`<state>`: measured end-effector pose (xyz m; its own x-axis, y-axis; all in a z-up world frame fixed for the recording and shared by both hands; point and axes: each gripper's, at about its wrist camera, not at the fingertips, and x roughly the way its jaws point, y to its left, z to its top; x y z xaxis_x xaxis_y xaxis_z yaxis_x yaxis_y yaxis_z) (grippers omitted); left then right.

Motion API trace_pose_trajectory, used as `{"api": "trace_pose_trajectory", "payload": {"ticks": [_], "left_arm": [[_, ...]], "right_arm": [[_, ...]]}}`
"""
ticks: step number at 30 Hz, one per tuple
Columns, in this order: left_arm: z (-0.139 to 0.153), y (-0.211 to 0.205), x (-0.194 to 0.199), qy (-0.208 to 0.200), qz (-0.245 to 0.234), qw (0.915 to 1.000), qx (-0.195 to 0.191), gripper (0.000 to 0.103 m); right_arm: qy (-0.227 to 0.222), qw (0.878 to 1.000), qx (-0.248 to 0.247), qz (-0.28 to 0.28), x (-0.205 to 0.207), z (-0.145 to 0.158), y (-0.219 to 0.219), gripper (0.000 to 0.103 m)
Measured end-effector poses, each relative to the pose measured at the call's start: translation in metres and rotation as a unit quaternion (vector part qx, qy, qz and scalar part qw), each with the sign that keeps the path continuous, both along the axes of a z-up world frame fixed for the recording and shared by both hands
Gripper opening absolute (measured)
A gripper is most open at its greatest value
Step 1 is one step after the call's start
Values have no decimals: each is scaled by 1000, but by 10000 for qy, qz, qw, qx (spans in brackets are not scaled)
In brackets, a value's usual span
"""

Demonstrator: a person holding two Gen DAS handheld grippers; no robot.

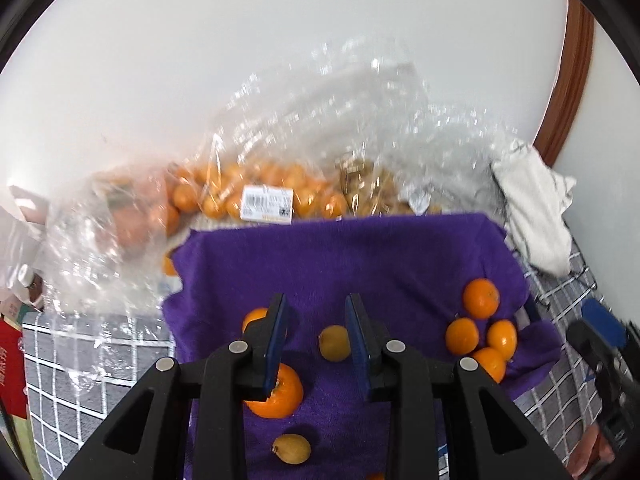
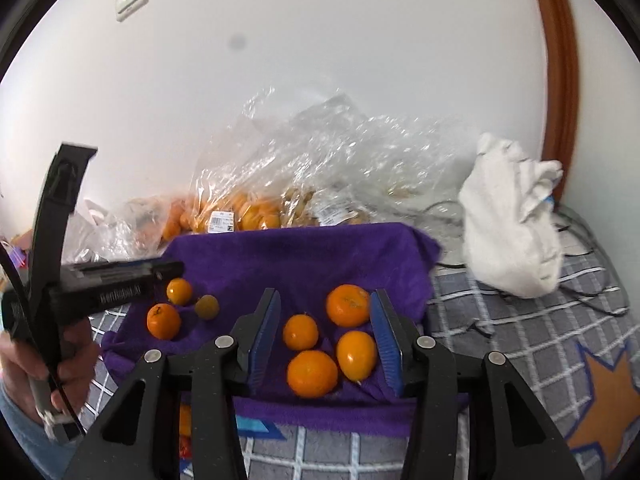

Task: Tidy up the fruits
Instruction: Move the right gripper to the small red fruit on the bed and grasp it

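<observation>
A purple cloth (image 1: 360, 256) is spread over the checked surface with loose fruit on it. In the left wrist view my left gripper (image 1: 316, 304) hovers above it, open with nothing in it. Below it lie a big orange (image 1: 280, 396), a small orange (image 1: 256, 316) and two yellowish fruits (image 1: 335, 343) (image 1: 292, 449). Several oranges (image 1: 462, 336) are grouped at the cloth's right side. In the right wrist view my right gripper (image 2: 325, 296) is open above that group (image 2: 312, 373), holding none of them. A hand (image 2: 52, 360) holds the left gripper at that view's left edge.
Crumpled clear plastic bags of oranges (image 1: 240, 192) and brownish fruit (image 2: 296, 204) lie behind the cloth against the white wall. A white fabric bundle (image 2: 512, 232) sits at the right on the grey checked sheet (image 2: 500, 340). A red box (image 1: 10, 360) is at far left.
</observation>
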<state>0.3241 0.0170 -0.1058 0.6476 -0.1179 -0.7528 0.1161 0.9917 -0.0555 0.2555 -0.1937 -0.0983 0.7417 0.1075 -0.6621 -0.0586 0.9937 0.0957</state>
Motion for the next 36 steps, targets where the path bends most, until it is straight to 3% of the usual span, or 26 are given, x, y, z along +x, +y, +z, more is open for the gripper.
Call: {"api": "trace_pose_trajectory", "payload": {"ticks": [3, 6, 11, 13, 18, 22, 26, 36], "left_arm": [[14, 0, -9, -235, -15, 9997, -29, 28], [32, -1, -19, -394, 12, 9990, 233, 28], [55, 6, -45, -561, -140, 9980, -242, 28], [56, 9, -58, -617, -215, 9976, -215, 28], [40, 32, -96, -498, -99, 9987, -1, 28], [15, 69, -118, -282, 66, 9994, -206, 28], [-18, 98, -141, -108, 161, 9993, -314, 28], [-67, 129, -160, -114, 270, 9964, -790, 28]], "right_arm": [[-109, 9997, -203, -124, -22, 10, 2, 47], [111, 9996, -155, -203, -45, 16, 2, 49], [330, 9994, -82, 35, -82, 19, 11, 49], [370, 9992, -134, 103, -91, 17, 17, 49], [404, 9986, 22, 339, -105, 3, 33, 49], [553, 9969, 192, 535, -104, -24, 54, 48], [1041, 9913, 125, 792, -89, -60, 84, 40], [1277, 9868, 291, 957, -69, -80, 104, 40]]}}
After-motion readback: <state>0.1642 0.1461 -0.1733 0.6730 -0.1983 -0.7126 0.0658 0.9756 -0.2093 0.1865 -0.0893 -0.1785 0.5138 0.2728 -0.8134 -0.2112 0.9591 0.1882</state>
